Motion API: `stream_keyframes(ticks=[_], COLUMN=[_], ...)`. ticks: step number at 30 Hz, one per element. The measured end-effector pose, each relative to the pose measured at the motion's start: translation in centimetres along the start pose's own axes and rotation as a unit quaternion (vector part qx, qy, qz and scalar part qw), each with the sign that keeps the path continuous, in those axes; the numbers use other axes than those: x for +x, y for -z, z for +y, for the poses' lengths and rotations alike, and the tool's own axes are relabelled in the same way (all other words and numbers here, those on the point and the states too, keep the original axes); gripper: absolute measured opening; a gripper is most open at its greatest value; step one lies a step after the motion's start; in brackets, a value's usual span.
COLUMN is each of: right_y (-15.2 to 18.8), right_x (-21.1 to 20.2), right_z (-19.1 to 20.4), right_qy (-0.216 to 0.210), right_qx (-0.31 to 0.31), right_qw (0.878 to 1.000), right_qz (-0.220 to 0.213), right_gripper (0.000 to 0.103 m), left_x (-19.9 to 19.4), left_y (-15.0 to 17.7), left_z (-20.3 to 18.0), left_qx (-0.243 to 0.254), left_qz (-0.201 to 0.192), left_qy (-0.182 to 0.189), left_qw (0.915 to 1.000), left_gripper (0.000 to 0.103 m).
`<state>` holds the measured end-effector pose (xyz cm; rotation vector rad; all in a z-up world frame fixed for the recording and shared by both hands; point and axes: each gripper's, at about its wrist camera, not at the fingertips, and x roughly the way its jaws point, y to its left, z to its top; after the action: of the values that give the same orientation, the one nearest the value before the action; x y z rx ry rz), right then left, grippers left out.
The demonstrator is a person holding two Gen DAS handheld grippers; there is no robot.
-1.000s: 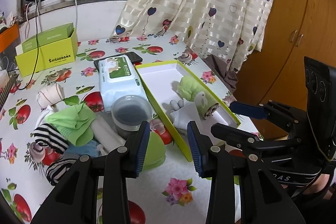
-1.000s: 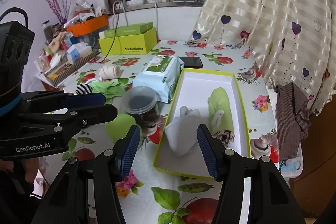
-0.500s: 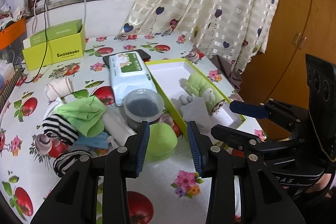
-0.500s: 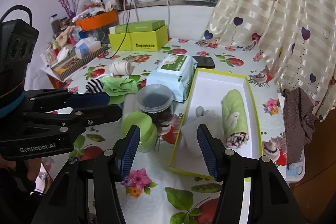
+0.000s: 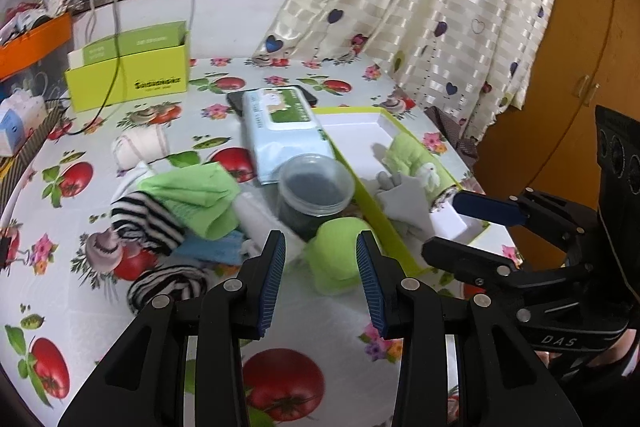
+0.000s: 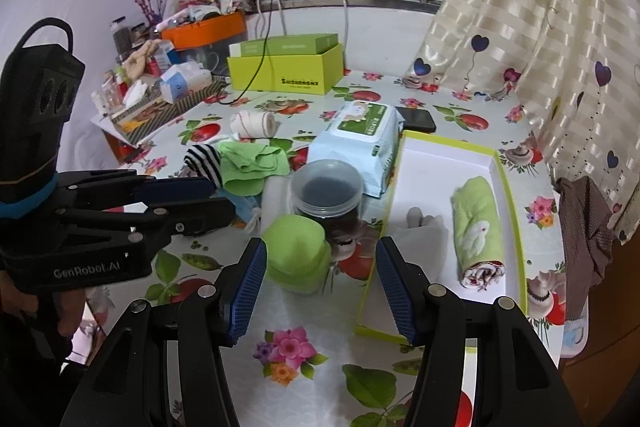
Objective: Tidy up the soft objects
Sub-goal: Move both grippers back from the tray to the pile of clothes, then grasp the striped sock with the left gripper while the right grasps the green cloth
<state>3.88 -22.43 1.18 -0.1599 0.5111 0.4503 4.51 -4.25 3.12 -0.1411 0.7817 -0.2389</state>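
A lime-edged white box (image 6: 506,187) (image 5: 384,227) holds a rolled green towel (image 6: 478,227) (image 5: 412,159) and a grey-white cloth (image 6: 424,231) (image 5: 404,199). A folded green cloth (image 6: 298,255) (image 5: 340,255) lies beside the box. A pile of soft items lies to the left: a green cloth (image 5: 196,195) (image 6: 252,163), striped socks (image 5: 148,223) (image 6: 204,159), a blue cloth (image 5: 212,247), a white rolled cloth (image 5: 140,147) (image 6: 254,123). My left gripper (image 5: 320,275) (image 6: 180,195) is open and empty above the table. My right gripper (image 6: 320,283) (image 5: 460,223) is open and empty.
A clear lidded jar (image 6: 326,195) (image 5: 316,191) stands behind the folded green cloth. A wet-wipes pack (image 6: 360,143) (image 5: 280,123), a phone (image 6: 418,119) and a green cardboard box (image 6: 288,67) (image 5: 128,75) lie farther back. A curtain (image 6: 540,27) hangs at the right. Clutter lines the left edge.
Both grippers have drawn back from the box and risen, so more of the table shows. Nothing on the table has moved.
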Motion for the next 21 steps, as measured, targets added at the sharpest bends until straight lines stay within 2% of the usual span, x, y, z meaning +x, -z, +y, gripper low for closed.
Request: stream_keyframes(ticks=[16, 21], right_y=[-0.5, -0.8], right_x=[0.8, 1.3], right_z=[1.1, 1.8], right_qy=[-0.013, -0.02], right_qx=[-0.015, -0.023], right_qw=[1.0, 1.0], right_qz=[0.002, 0.004], right_gripper=[0.057, 0.057], left_x=[-0.9, -1.2], left_y=[1.3, 2.2], left_z=[6.0, 7.8], left_qx=[-0.056, -0.074], left_qz=[-0.004, -0.006], left_qy=[-0.052, -0.068], left_qw=[0.9971, 0.995], left_gripper=[0.039, 0.044])
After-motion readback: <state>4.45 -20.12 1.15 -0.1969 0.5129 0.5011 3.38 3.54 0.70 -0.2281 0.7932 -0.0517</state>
